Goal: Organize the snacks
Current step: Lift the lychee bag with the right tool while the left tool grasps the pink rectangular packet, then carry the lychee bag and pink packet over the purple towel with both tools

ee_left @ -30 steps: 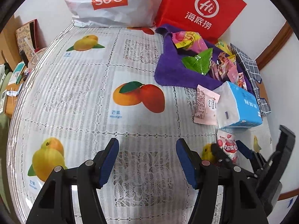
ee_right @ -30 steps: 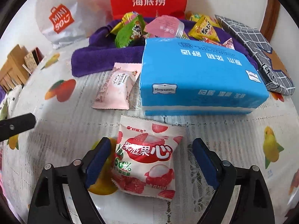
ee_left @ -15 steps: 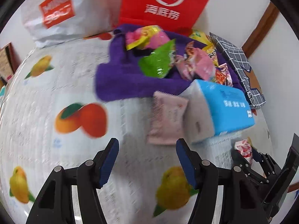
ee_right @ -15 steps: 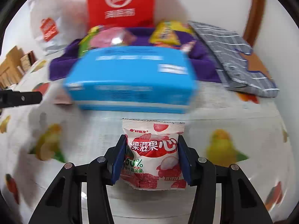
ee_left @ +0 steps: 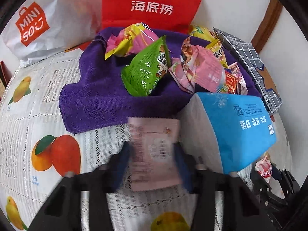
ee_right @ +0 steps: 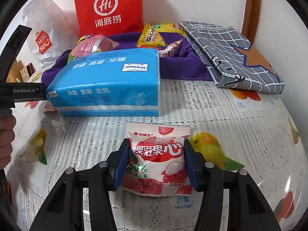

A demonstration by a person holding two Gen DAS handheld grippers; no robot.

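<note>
My left gripper [ee_left: 153,160] is closed around a pale pink snack packet [ee_left: 154,152] lying on the tablecloth just in front of the purple towel [ee_left: 96,96]; the view is blurred there. My right gripper [ee_right: 156,160] is shut on a red and white lychee gummy packet [ee_right: 158,157], which also shows at the far right of the left wrist view [ee_left: 264,168]. Several snack packets, among them a green one [ee_left: 146,71], lie piled on the purple towel [ee_right: 177,69].
A blue tissue pack [ee_left: 236,129] lies right of the pink packet, and fills the middle of the right wrist view [ee_right: 107,84]. A red paper bag [ee_left: 152,2] and a white Miniso bag [ee_left: 42,21] stand at the wall. A grey checked pouch [ee_right: 231,55] lies at the right.
My left gripper moved right and forward to the pink packet and closed on it. My right gripper shut on the lychee packet and has swung to the right.
</note>
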